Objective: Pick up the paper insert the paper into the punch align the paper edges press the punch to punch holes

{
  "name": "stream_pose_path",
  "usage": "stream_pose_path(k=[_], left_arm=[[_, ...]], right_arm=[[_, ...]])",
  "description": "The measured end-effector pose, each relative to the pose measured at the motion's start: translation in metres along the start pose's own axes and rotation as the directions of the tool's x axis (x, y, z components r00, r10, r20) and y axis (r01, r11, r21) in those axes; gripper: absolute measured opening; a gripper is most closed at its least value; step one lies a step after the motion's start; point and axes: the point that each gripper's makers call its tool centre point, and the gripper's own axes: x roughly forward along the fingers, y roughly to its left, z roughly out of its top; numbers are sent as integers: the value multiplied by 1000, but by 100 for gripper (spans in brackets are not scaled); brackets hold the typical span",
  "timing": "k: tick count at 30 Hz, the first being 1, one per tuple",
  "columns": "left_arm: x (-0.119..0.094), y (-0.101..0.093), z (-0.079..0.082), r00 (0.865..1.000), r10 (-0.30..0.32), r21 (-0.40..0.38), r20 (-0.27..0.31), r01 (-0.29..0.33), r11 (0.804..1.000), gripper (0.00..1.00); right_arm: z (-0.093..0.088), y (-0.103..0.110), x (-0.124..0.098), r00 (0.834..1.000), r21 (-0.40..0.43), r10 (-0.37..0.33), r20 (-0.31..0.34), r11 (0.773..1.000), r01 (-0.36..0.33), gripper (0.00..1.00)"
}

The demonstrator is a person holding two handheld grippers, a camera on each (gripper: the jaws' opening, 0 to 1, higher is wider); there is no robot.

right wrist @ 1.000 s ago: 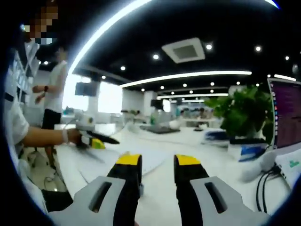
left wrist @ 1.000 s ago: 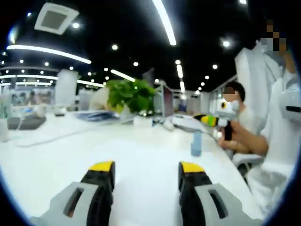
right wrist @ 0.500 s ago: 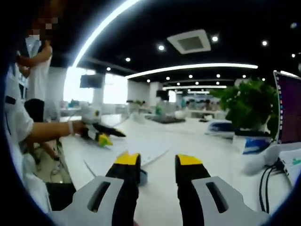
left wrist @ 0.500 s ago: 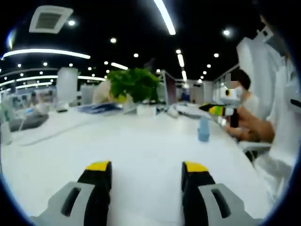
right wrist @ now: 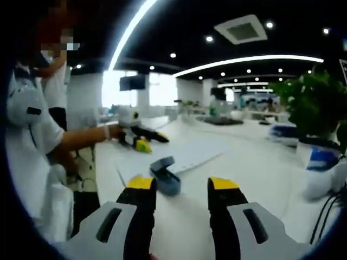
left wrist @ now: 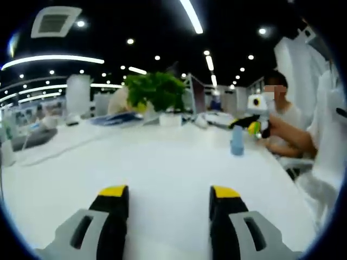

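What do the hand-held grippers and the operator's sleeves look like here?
Left hand-held gripper and right hand-held gripper match: two black jaws with yellow tips on grey bodies, each with a dark slot. Seen from across, each has a white box on top. The person wears a white short sleeve and a light wristband.

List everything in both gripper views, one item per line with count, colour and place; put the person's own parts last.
hole punch: one, blue, on the table ahead of the right gripper's jaws
paper: white sheets, on the table by the punch
table: one, white, under everything
potted plant: one, green in a white pot, far side of the table
monitor: one, grey back, beside the plant
cables: dark, right edge of the right gripper view
left gripper: one, grey and black with yellow tips, jaws open
right gripper: one, same colours, jaws open
person's arm: white sleeve, holding the left gripper
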Motion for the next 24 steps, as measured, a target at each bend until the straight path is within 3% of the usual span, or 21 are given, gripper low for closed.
stream_pose_path(k=[3,7,12,15,24], left_arm=[[-1,0,0,1000,2,-7,-1,-2,1000,61],[-1,1,0,1000,4,-8,-1,-4,1000,61],[-1,1,0,1000,3,-8,0,-3,1000,61],[-1,1,-1,1000,3,-8,-1,-3,1000,61],[-1,1,-1,1000,3,-9,-1,-3,1000,61]], right_arm=[[-12,9,7,988,-42,142,-68,989,-145,41],[-21,18,16,964,-3,245,-102,969,-247,42],[-30,18,30,939,-49,306,-159,947,-318,41],[-35,21,37,915,-52,360,-185,926,-375,39],[-33,26,42,879,-53,448,-162,886,-461,33]])
